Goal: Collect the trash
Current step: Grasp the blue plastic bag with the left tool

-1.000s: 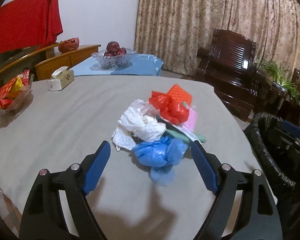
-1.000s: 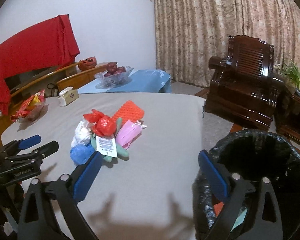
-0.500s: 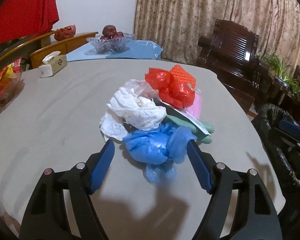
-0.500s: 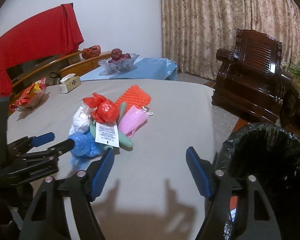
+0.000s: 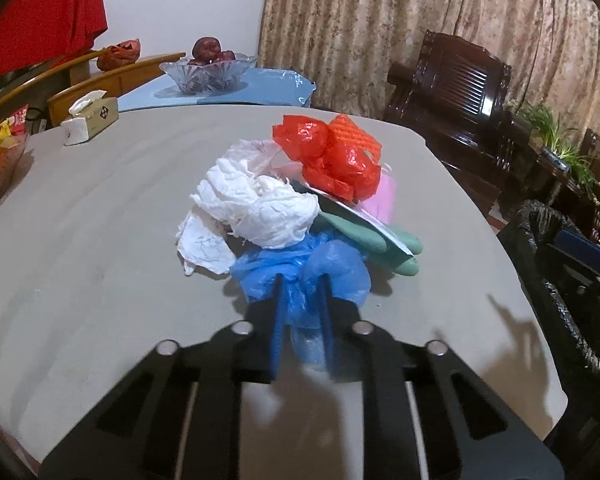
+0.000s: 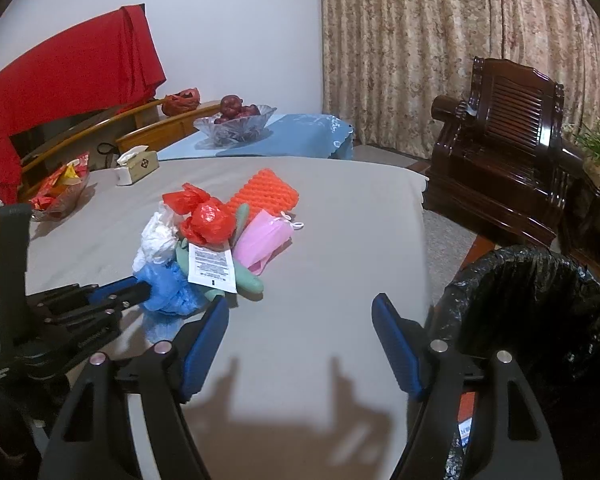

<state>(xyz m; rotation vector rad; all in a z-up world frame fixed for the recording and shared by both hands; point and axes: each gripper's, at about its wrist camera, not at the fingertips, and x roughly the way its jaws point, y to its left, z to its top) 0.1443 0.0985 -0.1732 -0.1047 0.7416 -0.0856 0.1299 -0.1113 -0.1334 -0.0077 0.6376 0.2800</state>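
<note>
A pile of trash lies mid-table: a crumpled blue plastic bag (image 5: 332, 268), white crumpled paper (image 5: 260, 208), a red plastic bag (image 5: 332, 156), orange foam netting (image 5: 360, 136), a pink pouch (image 6: 264, 240), a green glove (image 5: 380, 240) and a printed label (image 6: 212, 264). My left gripper (image 5: 301, 292) is shut on the near end of the blue bag; the right wrist view shows the left gripper (image 6: 144, 290) from the side at the pile's near edge. My right gripper (image 6: 300, 304) is open over bare tablecloth, nothing between its fingers. A bin with a black liner (image 6: 540, 304) stands off the table's right edge.
The grey table (image 5: 100, 240) holds a tissue box (image 5: 90, 120) and a bowl of snack packets (image 5: 0, 156) at the far left. Behind are a glass fruit bowl (image 5: 208, 72) on a blue cloth and a dark wooden armchair (image 5: 460, 92) to the right.
My left gripper came down and forward to the blue bag and closed on it. The right gripper sank a little and its jaws narrowed somewhat.
</note>
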